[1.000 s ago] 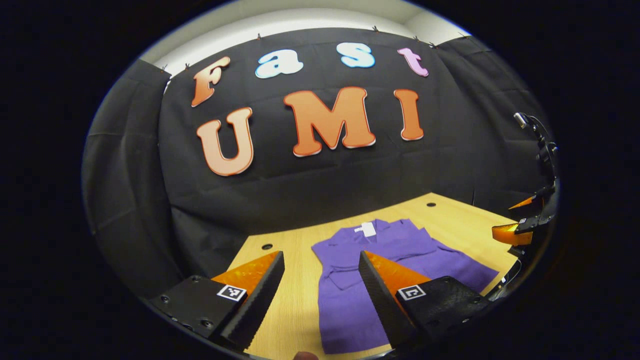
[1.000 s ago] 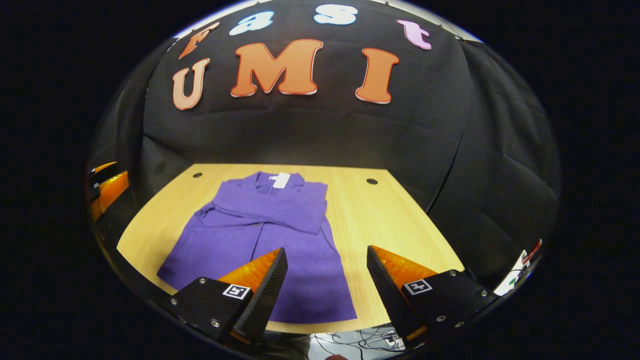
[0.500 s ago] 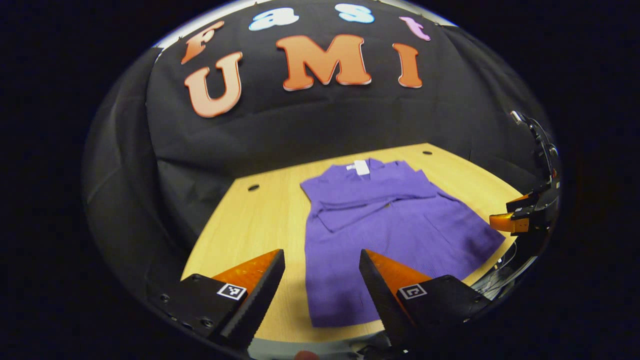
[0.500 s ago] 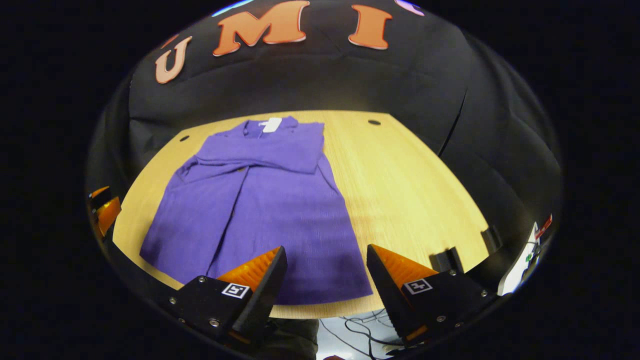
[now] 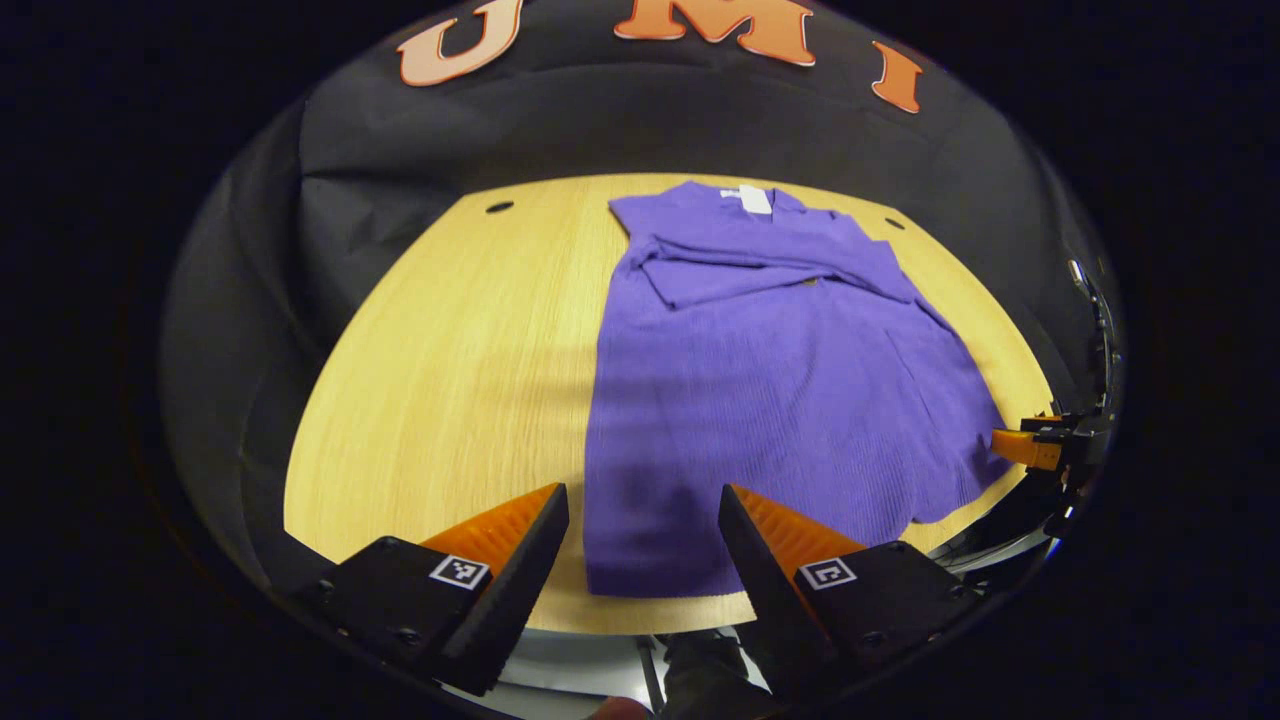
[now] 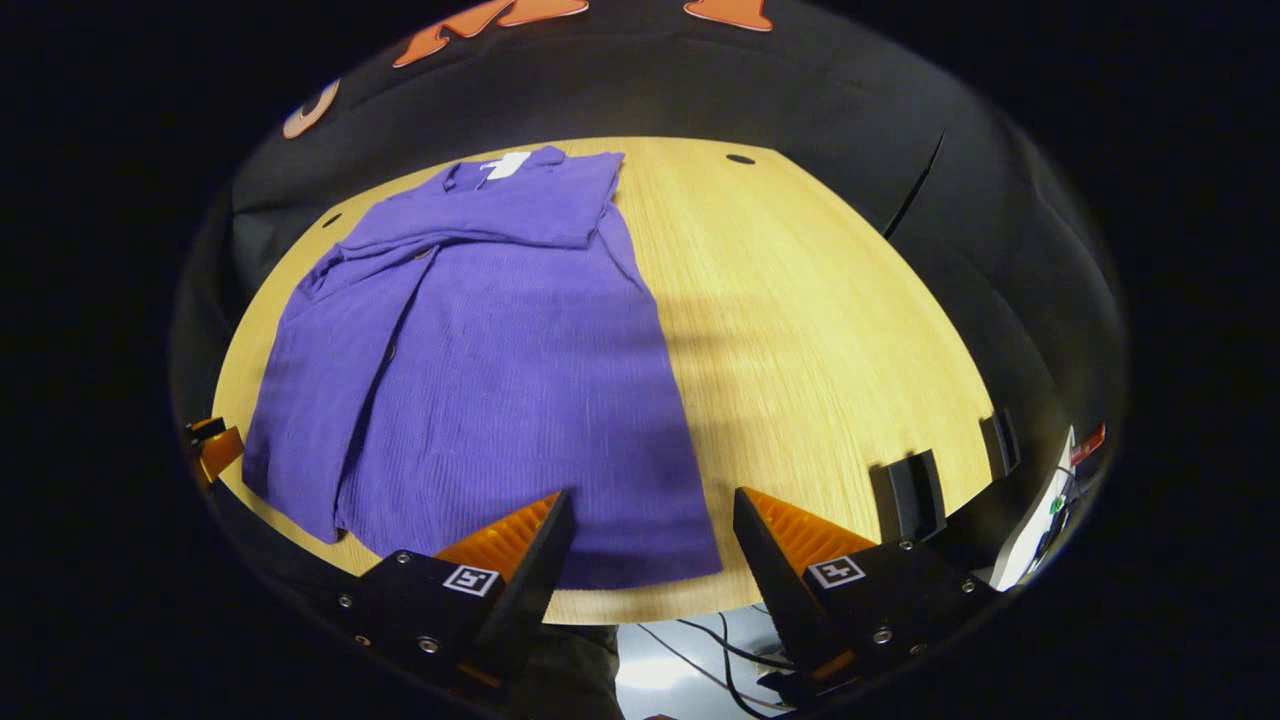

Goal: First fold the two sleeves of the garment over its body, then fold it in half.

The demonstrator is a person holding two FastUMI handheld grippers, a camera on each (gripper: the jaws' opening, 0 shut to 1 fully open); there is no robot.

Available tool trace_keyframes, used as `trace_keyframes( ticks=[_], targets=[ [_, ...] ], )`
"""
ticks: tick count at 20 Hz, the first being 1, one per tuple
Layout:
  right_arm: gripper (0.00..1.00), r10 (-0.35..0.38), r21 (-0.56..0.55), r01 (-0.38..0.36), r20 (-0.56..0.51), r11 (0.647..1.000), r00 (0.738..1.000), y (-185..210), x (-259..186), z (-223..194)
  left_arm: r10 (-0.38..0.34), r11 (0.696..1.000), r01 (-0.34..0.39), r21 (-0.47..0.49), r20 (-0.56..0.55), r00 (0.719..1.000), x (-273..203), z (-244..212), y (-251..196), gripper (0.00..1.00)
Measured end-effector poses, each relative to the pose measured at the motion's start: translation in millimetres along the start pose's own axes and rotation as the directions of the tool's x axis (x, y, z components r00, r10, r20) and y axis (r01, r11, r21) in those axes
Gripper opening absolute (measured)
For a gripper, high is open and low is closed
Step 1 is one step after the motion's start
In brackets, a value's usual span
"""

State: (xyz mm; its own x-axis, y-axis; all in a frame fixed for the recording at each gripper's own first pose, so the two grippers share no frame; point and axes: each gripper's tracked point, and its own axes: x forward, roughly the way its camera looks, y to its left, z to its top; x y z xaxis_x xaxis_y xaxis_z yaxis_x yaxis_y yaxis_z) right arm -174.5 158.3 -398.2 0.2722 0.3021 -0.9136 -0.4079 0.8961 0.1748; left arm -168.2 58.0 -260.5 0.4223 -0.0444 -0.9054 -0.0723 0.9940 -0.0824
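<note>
In the left gripper view, your left gripper hangs spread above the near edge of the wooden surface, pinching nothing. The purple garment lies flat there, both sleeves folded across its chest, and its lower hem runs behind your right-hand finger. The other gripper's tip peeks in at the far right edge, mostly cut off. In the right gripper view, your right gripper is spread too, holding nothing, over the garment's near hem; its left finger covers part of that hem.
</note>
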Motion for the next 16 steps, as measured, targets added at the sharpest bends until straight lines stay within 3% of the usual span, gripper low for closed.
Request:
trace_keyframes(
  ticks=[10,14,16],
  targets=[
    [0.92,0.037,0.037,-0.034,-0.068,0.999,0.997,2,6,-4,-0.037,0.997,0.023,-0.079,-0.188,0.981,22,-39,-10,0.99],
    [0.94,0.061,0.031,-0.058,-0.112,0.998,0.992,1,8,-15,0.000,0.999,-0.008,-0.036,-0.213,0.977,21,-43,-3,0.96],
    [0.93,0.066,0.007,-0.065,-0.127,0.998,0.990,3,6,-16,0.011,0.997,-0.030,-0.071,-0.255,0.967,20,-48,-3,0.96]
  ],
)
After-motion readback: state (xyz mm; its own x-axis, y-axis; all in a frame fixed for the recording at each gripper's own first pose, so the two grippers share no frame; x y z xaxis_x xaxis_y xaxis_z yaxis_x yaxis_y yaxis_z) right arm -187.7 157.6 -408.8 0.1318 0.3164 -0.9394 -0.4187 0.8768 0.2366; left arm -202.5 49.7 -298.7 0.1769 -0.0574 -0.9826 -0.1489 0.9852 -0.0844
